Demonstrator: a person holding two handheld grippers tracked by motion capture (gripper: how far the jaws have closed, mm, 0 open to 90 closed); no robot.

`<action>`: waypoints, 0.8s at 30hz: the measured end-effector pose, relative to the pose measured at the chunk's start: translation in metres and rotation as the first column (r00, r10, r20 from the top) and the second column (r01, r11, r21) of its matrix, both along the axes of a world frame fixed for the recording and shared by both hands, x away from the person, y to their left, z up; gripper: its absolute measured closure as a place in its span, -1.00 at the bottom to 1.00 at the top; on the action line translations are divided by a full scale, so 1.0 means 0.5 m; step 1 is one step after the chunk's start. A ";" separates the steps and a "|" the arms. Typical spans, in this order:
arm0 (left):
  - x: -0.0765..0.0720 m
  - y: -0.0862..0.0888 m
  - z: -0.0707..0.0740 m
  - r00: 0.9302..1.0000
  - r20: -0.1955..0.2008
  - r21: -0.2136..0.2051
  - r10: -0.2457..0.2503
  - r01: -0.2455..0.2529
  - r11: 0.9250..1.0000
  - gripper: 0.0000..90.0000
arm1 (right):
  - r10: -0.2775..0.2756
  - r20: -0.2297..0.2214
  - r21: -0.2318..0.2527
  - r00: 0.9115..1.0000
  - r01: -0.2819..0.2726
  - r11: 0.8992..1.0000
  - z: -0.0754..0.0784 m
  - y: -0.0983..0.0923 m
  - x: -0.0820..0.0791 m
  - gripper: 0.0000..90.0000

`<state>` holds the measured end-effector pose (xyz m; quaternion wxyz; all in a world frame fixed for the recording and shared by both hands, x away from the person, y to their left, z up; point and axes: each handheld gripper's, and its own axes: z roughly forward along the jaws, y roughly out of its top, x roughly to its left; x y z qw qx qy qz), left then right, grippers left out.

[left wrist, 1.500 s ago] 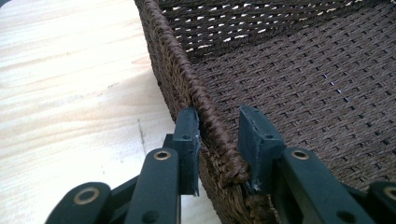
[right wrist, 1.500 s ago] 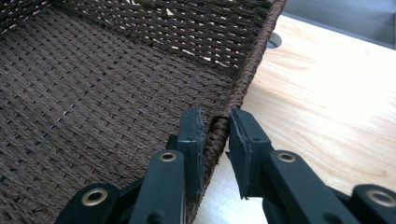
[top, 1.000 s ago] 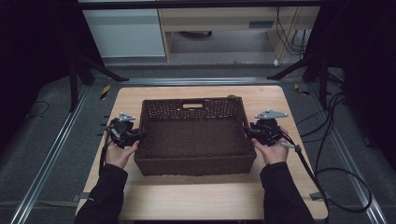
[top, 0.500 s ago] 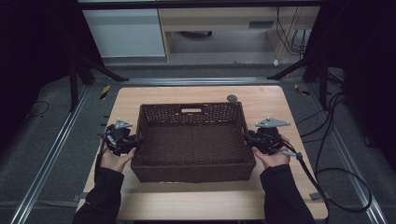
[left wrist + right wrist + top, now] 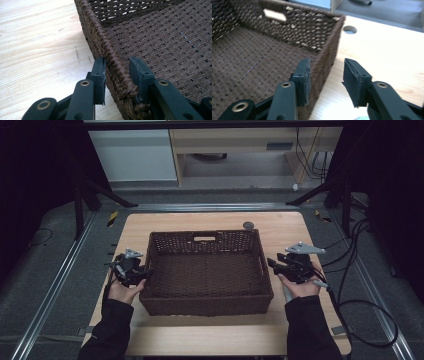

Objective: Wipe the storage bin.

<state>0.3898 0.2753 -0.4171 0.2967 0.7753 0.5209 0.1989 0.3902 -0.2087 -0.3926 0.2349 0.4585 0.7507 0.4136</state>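
A dark brown woven basket [image 5: 207, 302] sits empty in the middle of the wooden table [image 5: 295, 230]. My left gripper [image 5: 148, 273] is at its left rim [image 5: 110, 53]. In the left gripper view the gripper [image 5: 116, 68] straddles that rim: the outer jaw touches the weave and the inner one stands a little off it. My right gripper [image 5: 271, 264] is at the right side, open. In the right gripper view the gripper [image 5: 325, 73] has one jaw inside against the basket wall [image 5: 329, 47] and the other well clear over the table.
A small grey round disc [image 5: 248, 225] lies on the table just behind the basket, also seen as a disc [image 5: 350, 29] beyond its corner. Black cables [image 5: 360, 305] trail off the table's right side. Metal rails [image 5: 60, 285] run along the floor on the left.
The basket has come toward the person's side of the table with both grippers at its sides, uncovering the grey disc. The right gripper's jaws now stand apart from the wall.
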 end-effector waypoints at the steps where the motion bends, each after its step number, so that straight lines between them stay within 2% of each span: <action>1: 0.001 0.003 -0.001 1.000 0.000 -0.006 0.000 0.000 1.000 0.47 | -0.011 0.006 0.002 1.000 0.011 1.000 0.003 -0.006 -0.002 0.24; 5: 0.005 0.011 -0.002 1.000 0.000 -0.024 -0.003 0.003 1.000 0.48 | -0.043 0.007 0.014 0.999 0.043 0.999 0.002 -0.031 -0.002 0.18; 11: 0.009 0.023 -0.003 1.000 -0.002 -0.046 -0.004 0.003 0.999 0.49 | -0.086 -0.023 -0.006 0.996 0.086 0.996 -0.017 -0.060 -0.001 0.12; 13: 0.009 0.024 -0.002 1.000 0.000 -0.029 -0.001 0.001 1.000 0.50 | -0.095 -0.029 -0.018 0.995 0.094 0.995 -0.022 -0.065 -0.003 0.11; 18: 0.008 0.026 0.000 1.000 -0.005 -0.020 0.003 -0.004 1.000 0.51 | -0.114 -0.047 -0.027 0.992 0.113 0.993 -0.037 -0.081 -0.013 0.09; 24: 0.008 0.035 0.001 1.000 -0.018 -0.025 0.013 -0.014 1.000 0.53 | -0.146 -0.083 -0.042 0.986 0.143 0.989 -0.069 -0.114 -0.034 0.07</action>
